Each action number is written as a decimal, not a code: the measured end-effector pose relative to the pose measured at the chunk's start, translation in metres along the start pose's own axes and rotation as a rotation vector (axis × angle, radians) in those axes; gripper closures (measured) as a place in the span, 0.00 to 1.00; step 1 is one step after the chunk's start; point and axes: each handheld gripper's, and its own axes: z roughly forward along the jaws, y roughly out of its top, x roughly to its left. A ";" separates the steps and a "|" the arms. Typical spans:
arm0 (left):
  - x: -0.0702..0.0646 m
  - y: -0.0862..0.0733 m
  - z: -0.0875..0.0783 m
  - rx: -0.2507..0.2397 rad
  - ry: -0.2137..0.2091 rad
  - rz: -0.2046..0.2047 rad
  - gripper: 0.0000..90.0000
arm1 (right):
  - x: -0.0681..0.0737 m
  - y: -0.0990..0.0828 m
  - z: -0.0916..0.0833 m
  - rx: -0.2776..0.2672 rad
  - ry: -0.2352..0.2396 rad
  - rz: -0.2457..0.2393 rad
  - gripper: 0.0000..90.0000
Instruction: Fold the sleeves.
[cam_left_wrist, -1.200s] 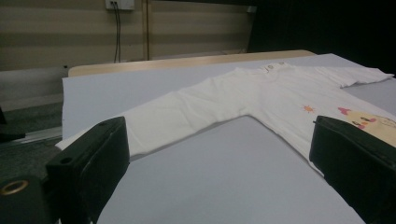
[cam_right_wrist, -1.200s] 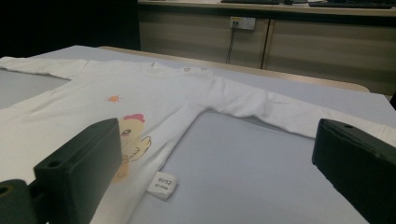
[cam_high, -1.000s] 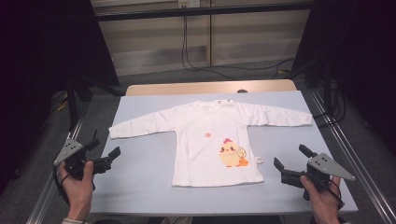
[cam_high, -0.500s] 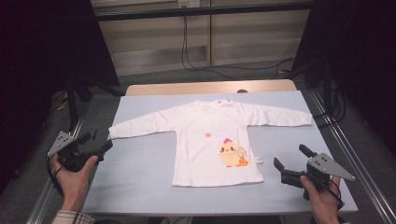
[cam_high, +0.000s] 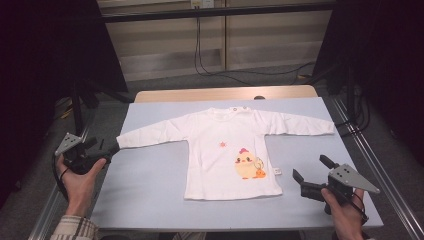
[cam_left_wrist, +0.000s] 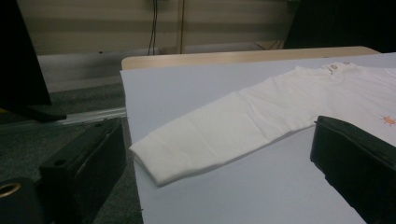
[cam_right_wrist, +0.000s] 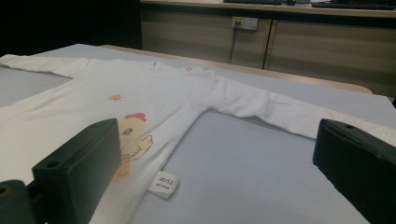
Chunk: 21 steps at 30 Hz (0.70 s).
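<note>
Blue table (cam_high: 150, 200), white long-sleeve shirt (cam_high: 225, 155) flat mid-frame. Left gripper (cam_high: 102, 151) spread at sleeve cuff (cam_left_wrist: 154, 158); right gripper (cam_high: 310, 175) spread, lower right. Soft, light, floppy: pinch cuff edge.

We can read only one marking: the small white tag (cam_right_wrist: 163, 184) at the side hem of the white shirt (cam_right_wrist: 84, 116), which seems to say "90/52"; its second line is too small to read.

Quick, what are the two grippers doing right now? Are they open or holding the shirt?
Left gripper: open, holding nothing, jaws either side of the cuff of the white long-sleeved chick-print shirt.
Right gripper: open, holding nothing, beside the shirt's hem.
</note>
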 end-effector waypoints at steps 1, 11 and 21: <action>0.003 0.000 0.002 0.008 0.009 -0.009 0.05 | 0.000 0.000 0.000 0.001 0.002 -0.001 0.01; 0.023 -0.001 0.023 0.101 0.035 -0.027 0.07 | 0.001 0.000 0.000 0.006 0.007 -0.002 0.01; 0.036 0.007 0.045 0.166 0.036 -0.074 0.13 | 0.001 0.000 0.001 0.007 0.009 -0.006 0.01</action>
